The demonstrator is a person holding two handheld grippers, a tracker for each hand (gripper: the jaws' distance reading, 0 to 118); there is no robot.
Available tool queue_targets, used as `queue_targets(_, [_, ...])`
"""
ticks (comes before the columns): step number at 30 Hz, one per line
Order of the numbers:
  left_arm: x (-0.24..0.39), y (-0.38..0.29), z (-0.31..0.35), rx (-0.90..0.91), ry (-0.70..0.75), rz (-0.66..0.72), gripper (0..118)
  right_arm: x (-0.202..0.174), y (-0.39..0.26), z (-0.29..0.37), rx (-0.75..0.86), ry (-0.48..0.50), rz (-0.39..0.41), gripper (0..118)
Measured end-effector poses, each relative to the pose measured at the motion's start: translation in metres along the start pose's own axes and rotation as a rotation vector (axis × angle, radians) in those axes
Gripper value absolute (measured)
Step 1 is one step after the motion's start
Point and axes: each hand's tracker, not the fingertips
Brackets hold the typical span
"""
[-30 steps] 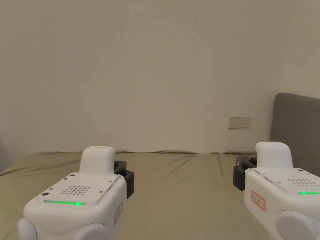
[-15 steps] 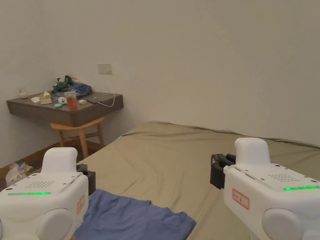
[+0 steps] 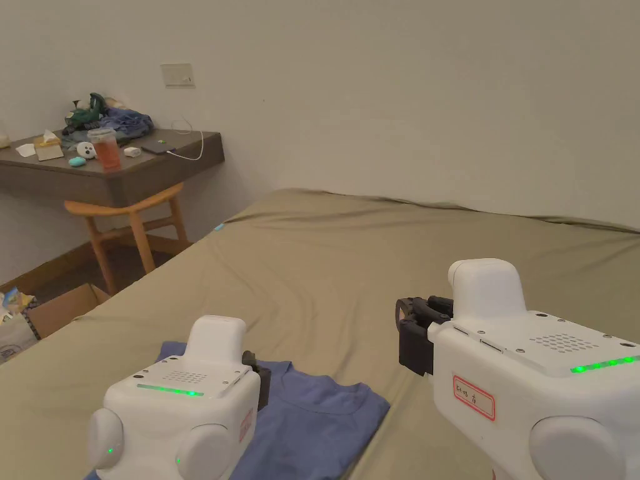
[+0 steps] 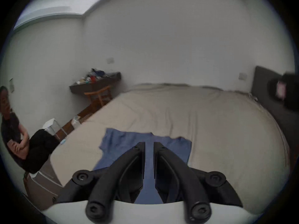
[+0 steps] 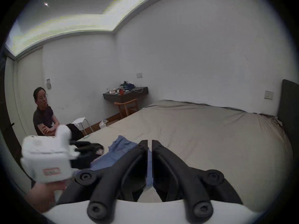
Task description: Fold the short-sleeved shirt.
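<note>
The blue short-sleeved shirt (image 3: 312, 412) lay flat near the bed's (image 3: 375, 262) near left corner. Above it hung the left gripper (image 4: 148, 144), jaws nearly closed on nothing. The right gripper (image 5: 149, 142), likewise clenched empty, hovered beside over bare sheet.

shirt (image 3: 312, 412): blue, flat on bed (image 3: 375, 262)
left tool (image 3: 256, 375): over shirt
right tool (image 3: 415, 334): above bed
desk (image 3: 125, 172): cluttered
</note>
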Motion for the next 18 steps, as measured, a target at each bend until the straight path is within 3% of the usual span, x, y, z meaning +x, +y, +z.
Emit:
queue_targets(7, [0.023,-0.040,-0.133,-0.200,0.005,-0.015,12,0.014,-0.014,-0.021,-0.053,-0.046,0.035,8])
queue_targets(8, [0.023,-0.046,-0.147,-0.230,0.006,-0.002,36,0.015,-0.016,-0.022,-0.060,-0.045,0.039,8])
queue_targets(9, [0.024,-0.053,-0.162,-0.277,0.000,0.026,95,0.017,-0.018,-0.024,-0.069,-0.041,0.041,8])
queue_targets(10, [0.025,-0.061,-0.178,-0.329,-0.012,0.036,107,0.017,-0.021,-0.025,-0.080,-0.041,0.045,8])
queue_targets(18, [0.046,-0.105,-0.234,-0.428,-0.046,0.014,107,0.035,-0.045,-0.031,-0.153,-0.082,0.059,8])
